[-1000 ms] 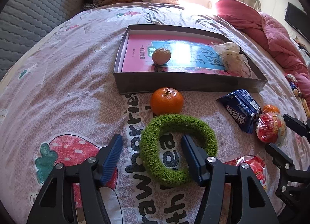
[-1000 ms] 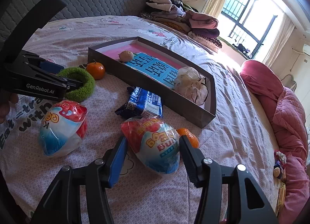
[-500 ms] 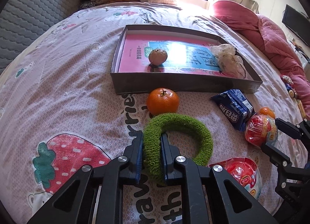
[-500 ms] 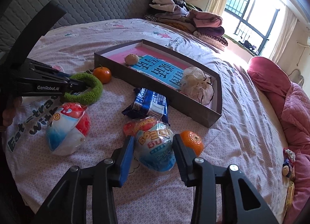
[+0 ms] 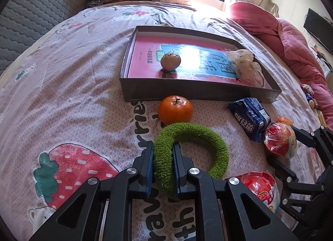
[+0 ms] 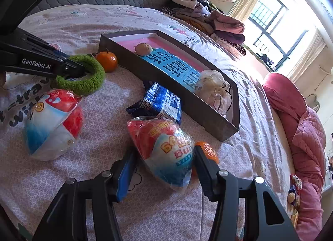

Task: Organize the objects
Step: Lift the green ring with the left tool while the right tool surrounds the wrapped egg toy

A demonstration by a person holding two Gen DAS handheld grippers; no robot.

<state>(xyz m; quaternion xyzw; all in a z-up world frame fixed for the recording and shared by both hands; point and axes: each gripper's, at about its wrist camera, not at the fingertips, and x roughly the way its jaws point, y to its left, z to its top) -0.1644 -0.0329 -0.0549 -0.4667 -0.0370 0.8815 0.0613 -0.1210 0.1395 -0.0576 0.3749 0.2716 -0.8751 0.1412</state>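
My left gripper (image 5: pixel 163 164) is shut on the near left side of a green fuzzy ring (image 5: pixel 199 136), which lies on the bed; the ring also shows in the right wrist view (image 6: pixel 91 74). My right gripper (image 6: pixel 164 164) is around a red, white and blue egg-shaped snack pack (image 6: pixel 164 147), its fingers close to both sides; the left wrist view shows this pack too (image 5: pixel 281 143). A grey box (image 5: pixel 187 93) holds a pink book, a brownish fruit (image 5: pixel 170 61) and a crumpled plastic bag (image 5: pixel 245 68).
An orange (image 5: pixel 175 109) sits between the ring and the box. A blue snack packet (image 5: pixel 250 119), a second egg pack (image 6: pixel 54 124) and a small orange (image 6: pixel 208 151) lie on the bedsheet. Folded clothes and a pink quilt lie further off.
My left gripper closed on the green ring's side. My right gripper narrowed around the egg pack and moved slightly forward over it.
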